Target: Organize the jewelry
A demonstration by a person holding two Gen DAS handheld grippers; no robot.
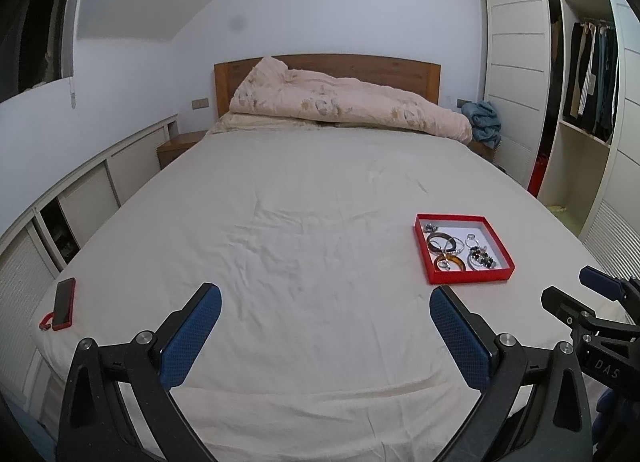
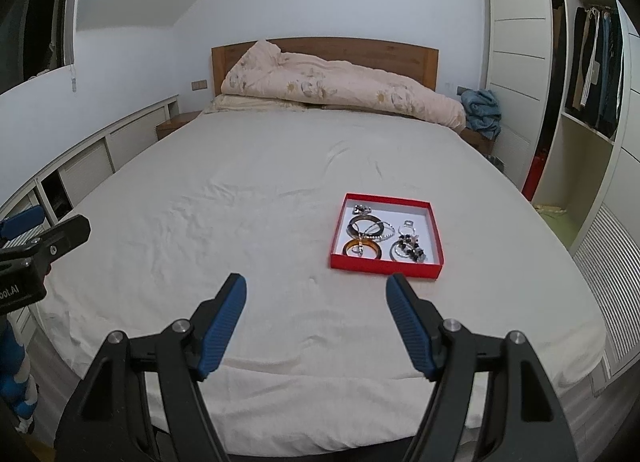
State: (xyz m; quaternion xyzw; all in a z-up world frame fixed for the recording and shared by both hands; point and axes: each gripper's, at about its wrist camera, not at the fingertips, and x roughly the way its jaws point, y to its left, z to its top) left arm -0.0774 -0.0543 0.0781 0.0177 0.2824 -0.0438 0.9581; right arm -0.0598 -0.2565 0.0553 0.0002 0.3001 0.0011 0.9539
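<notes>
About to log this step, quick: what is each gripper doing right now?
Left gripper: open, holding nothing, above the bed sheet.
Right gripper: open, holding nothing, short of the red tray.
</notes>
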